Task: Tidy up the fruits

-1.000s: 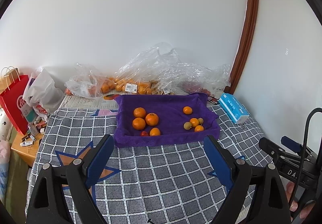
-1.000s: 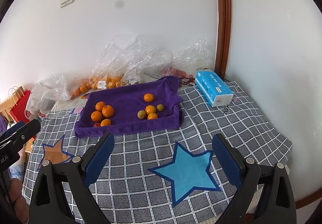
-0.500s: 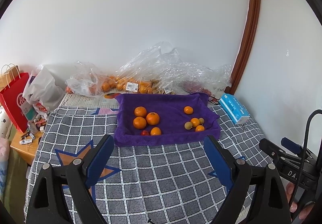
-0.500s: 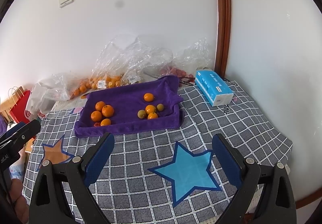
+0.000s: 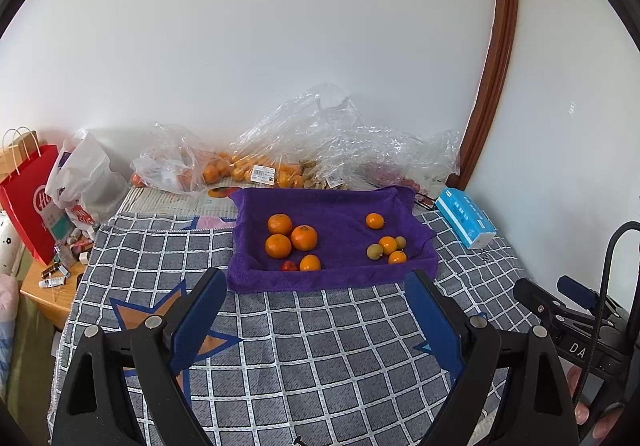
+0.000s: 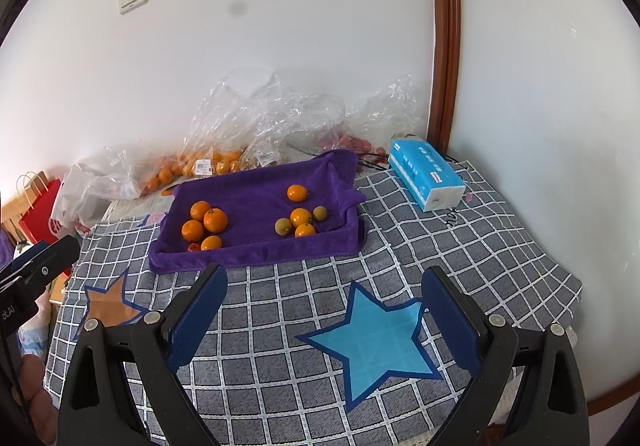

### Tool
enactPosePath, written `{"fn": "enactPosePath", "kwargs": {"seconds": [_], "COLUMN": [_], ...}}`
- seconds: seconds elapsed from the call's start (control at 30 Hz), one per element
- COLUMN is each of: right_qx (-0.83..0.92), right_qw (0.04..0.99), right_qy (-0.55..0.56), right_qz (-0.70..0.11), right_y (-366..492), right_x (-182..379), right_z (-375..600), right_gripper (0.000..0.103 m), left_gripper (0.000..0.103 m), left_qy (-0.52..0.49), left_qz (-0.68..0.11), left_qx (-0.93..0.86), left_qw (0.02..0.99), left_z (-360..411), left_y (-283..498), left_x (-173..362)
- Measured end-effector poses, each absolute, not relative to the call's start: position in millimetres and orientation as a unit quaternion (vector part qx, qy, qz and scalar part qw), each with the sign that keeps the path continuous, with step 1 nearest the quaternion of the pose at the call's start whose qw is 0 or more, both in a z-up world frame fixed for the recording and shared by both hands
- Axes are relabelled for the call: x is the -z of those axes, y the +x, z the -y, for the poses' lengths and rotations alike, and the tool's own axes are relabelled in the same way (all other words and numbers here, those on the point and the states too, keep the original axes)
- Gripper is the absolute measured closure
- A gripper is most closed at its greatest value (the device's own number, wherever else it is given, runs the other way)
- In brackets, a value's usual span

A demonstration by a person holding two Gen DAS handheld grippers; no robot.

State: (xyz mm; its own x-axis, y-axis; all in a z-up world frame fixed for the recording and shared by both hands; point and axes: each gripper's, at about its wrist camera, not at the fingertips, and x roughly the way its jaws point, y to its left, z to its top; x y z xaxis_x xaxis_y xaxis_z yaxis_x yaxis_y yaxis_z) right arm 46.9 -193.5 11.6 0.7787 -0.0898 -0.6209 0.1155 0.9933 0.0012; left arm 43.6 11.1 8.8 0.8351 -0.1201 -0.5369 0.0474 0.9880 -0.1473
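Observation:
A tray lined with a purple towel [image 5: 340, 205] [image 6: 256, 185] sits mid-table on a grey checked cloth. Its left part holds a cluster of larger oranges [image 5: 292, 238] [image 6: 206, 221] with a small red fruit [image 5: 288, 266]. On its right lie small oranges [image 5: 387, 244] [image 6: 301, 217] and small greenish fruits [image 5: 374, 251] [image 6: 283, 226]. My left gripper [image 5: 316, 300] hangs open above the cloth, short of the tray, nothing between its blue pads. My right gripper [image 6: 324, 296] is likewise open and empty, nearer the tray's right half.
Clear plastic bags [image 5: 320, 149] with more oranges lie against the back wall. A blue tissue pack [image 5: 466, 217] [image 6: 426, 173] lies right of the tray. A red paper bag [image 5: 28, 197] and a white bag [image 5: 80, 181] stand at the left, beside the table edge.

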Motion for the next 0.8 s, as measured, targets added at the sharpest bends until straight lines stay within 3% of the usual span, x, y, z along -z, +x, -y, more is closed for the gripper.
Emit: {"fn": "enactPosePath", "kwargs": {"seconds": [0.8], "right_qx": [0.053], "right_qw": [0.943], "right_qy": [0.019], "right_qz": [-0.328], "right_y": [47.4], "right_x": [-11.6], "right_z": [193.0], "right_gripper": [0.006], "left_gripper": [0.012], "left_qy": [-0.068], "left_qz": [-0.282], "left_qx": [0.042], "left_qw": [0.956], "left_z": [-10.6], "left_y": [46.2], "left_x": [-9.7]}}
